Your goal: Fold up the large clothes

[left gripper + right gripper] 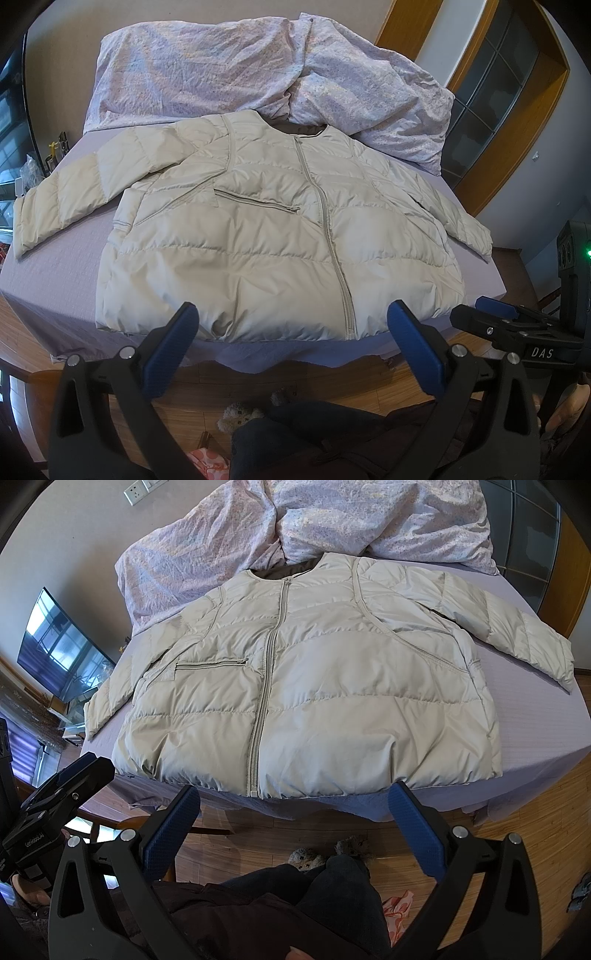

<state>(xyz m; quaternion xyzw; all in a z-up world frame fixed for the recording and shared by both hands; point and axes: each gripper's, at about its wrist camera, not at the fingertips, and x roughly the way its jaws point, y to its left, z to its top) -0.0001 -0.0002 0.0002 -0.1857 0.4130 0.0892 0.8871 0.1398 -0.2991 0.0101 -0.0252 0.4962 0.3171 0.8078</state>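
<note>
A cream puffer jacket lies flat and zipped on the lilac bed, front up, both sleeves spread out; it also shows in the right wrist view. My left gripper is open and empty, held just short of the jacket's hem at the foot of the bed. My right gripper is open and empty too, also just short of the hem. The right gripper shows at the right edge of the left wrist view, and the left gripper at the left edge of the right wrist view.
A crumpled floral duvet lies at the head of the bed, touching the jacket's collar. Wooden floor surrounds the bed. A television stands left. The person's dark trousers and furry slippers are below.
</note>
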